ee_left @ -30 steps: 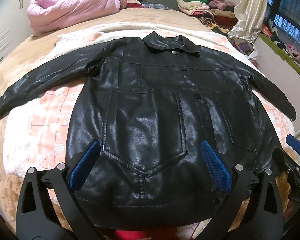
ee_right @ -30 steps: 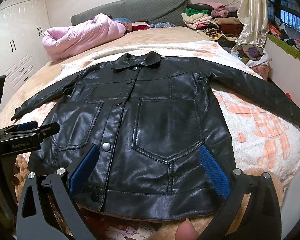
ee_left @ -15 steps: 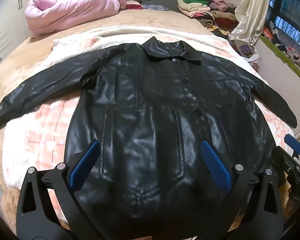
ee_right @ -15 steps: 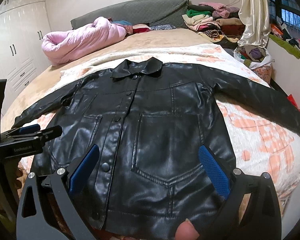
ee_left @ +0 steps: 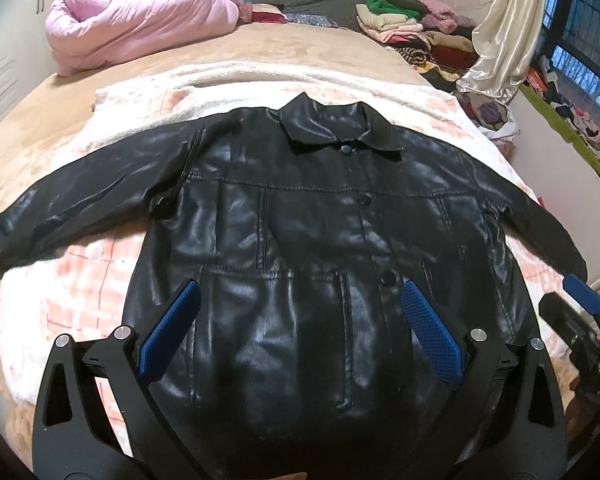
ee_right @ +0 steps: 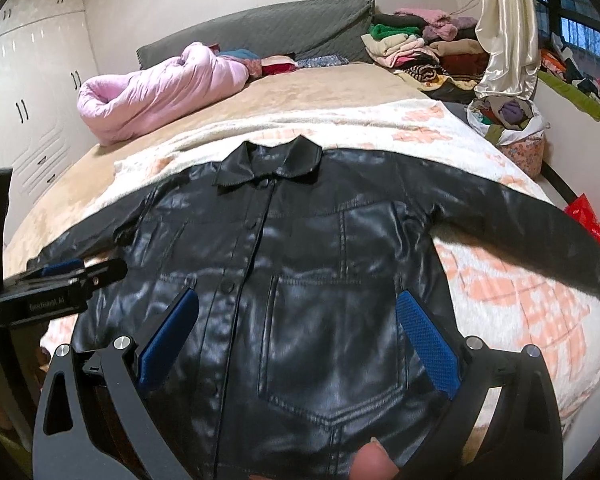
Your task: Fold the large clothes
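Now the black jacket (ee_left: 300, 248) lies flat, front up, on the bed (ee_left: 260, 52), sleeves spread. Left claw (ee_left: 296, 328) and right claw (ee_right: 296, 332) hover over its hem, fingers apart, holding nothing. Folding seems not begun; next, probably grasp a sleeve.

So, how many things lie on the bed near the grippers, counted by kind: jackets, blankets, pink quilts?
Black jacket: 1
White and orange blanket: 1
Pink quilt: 1
Total: 3
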The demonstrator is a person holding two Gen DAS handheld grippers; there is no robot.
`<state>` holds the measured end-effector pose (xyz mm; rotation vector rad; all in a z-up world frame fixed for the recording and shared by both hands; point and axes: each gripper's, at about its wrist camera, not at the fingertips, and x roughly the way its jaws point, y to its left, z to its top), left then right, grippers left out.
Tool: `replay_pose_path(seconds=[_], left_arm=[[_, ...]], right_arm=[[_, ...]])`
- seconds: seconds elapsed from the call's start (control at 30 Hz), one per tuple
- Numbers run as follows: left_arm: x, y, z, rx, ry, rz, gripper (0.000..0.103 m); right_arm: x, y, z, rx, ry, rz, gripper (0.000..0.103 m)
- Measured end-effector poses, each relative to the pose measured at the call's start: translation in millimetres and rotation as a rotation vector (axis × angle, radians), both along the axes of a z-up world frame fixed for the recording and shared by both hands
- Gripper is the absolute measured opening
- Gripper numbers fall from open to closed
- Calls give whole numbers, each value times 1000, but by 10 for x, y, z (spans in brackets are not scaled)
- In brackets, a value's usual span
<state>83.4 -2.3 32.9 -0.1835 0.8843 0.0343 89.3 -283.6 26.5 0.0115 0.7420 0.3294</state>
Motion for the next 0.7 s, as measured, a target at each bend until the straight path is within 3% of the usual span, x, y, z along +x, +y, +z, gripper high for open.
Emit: replay_pose_path(seconds=[0.47, 0.7], left_arm=[[435, 50, 139, -36, 20, -3, 94], [710, -61, 219, -10, 11, -9, 94]], right_arm=[[559, -37, 379, 32, -54, -67, 99], [897, -94, 590, 57, -77, -114, 99]])
